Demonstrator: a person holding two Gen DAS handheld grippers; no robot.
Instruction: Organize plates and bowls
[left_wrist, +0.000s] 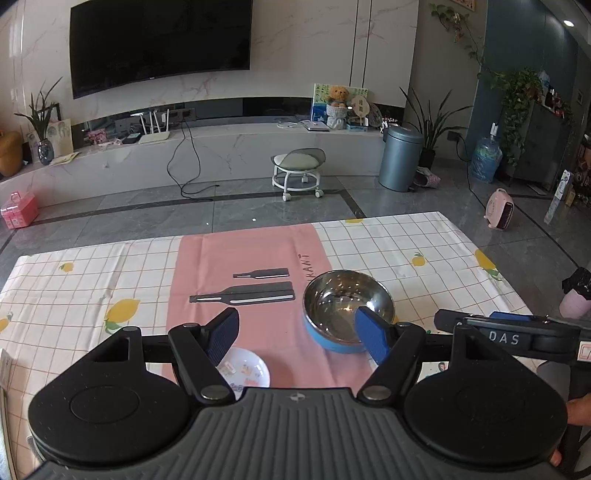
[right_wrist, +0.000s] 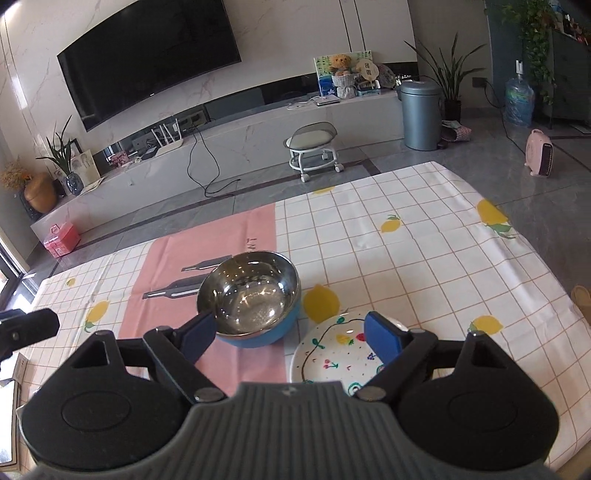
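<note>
Right wrist: lemon-print tablecloth (right_wrist: 406, 229), grey floor (right_wrist: 424, 162).

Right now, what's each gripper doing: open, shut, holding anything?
Left gripper: open, holding nothing, above the bowl and small dish.
Right gripper: open, holding nothing, above the bowl and plate.

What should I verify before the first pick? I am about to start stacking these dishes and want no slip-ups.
1. Left gripper open and holding nothing: ok.
2. Right gripper open and holding nothing: ok.
3. Steel bowl with blue outside upright and with nothing in it: ok.
4. Large painted plate flat on the tablecloth, apart from the bowl: ok.
5. Small white dish fully in view: not ok, partly hidden behind the left gripper.
6. Dishes free of cracks: cannot tell.
</note>
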